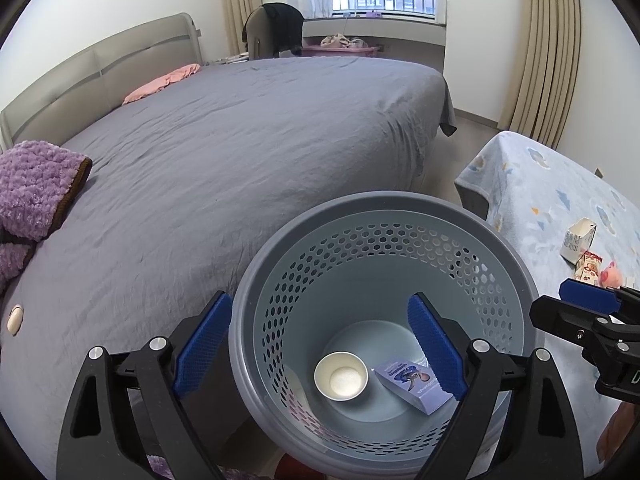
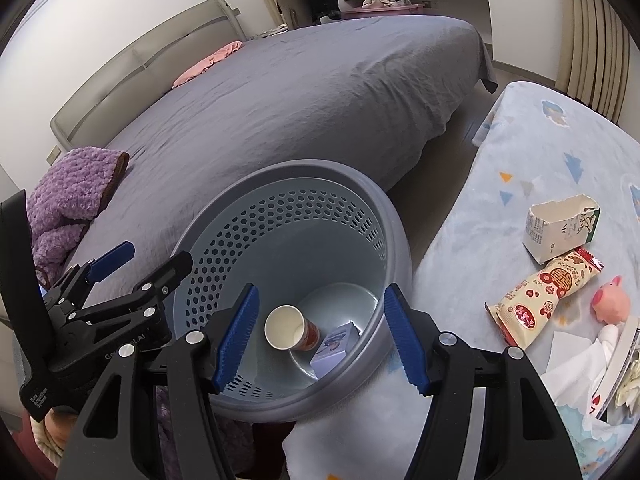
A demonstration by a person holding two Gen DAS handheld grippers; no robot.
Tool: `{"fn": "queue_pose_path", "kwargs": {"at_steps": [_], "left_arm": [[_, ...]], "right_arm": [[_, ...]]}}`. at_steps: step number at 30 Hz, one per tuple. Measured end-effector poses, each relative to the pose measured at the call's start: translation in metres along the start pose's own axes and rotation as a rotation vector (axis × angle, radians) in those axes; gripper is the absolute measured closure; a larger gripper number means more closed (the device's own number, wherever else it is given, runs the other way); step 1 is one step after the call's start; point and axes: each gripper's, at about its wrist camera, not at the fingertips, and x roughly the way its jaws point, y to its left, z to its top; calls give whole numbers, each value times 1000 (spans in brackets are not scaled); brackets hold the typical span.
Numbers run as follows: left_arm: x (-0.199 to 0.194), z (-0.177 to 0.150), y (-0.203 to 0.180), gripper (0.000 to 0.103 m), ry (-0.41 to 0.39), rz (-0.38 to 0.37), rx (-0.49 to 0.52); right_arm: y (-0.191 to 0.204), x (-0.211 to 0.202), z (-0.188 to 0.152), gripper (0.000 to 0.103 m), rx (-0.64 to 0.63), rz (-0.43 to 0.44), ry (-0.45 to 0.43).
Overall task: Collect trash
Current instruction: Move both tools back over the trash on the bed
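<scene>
A paper cup (image 2: 290,327) and small blue box (image 1: 414,386) are already lying in the grey perforated plastic bin (image 1: 516,264). Both the left gripper (image 1: 320,354) and right gripper (image 2: 320,336) are hovering released and empty, while the white carton (image 2: 560,228) and snack wrapper (image 2: 544,300) are waiting on the right.

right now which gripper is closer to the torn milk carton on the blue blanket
Right. The right gripper hangs over the basket edge beside the blanket, with the milk carton just to its right. The left gripper sits over the basket's far side, further from the carton.
</scene>
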Motion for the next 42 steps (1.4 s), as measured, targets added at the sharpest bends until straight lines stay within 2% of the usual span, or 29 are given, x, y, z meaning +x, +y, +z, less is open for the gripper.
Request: {"fn": "queue_pose_path", "kwargs": {"at_steps": [12, 24, 32, 42], "left_arm": [[-7, 2, -11, 15, -27, -24, 6], [-15, 1, -31, 15, -46, -75, 22], [-24, -3, -57, 15, -60, -137, 52], [-36, -24, -107, 15, -66, -202, 158]], "right_arm": [[-19, -16, -12, 41, 45, -39, -12], [-52, -54, -37, 41, 145, -104, -62], [-81, -99, -57, 41, 209, -185, -116], [-130, -160, -89, 38, 240, -328, -161]]}}
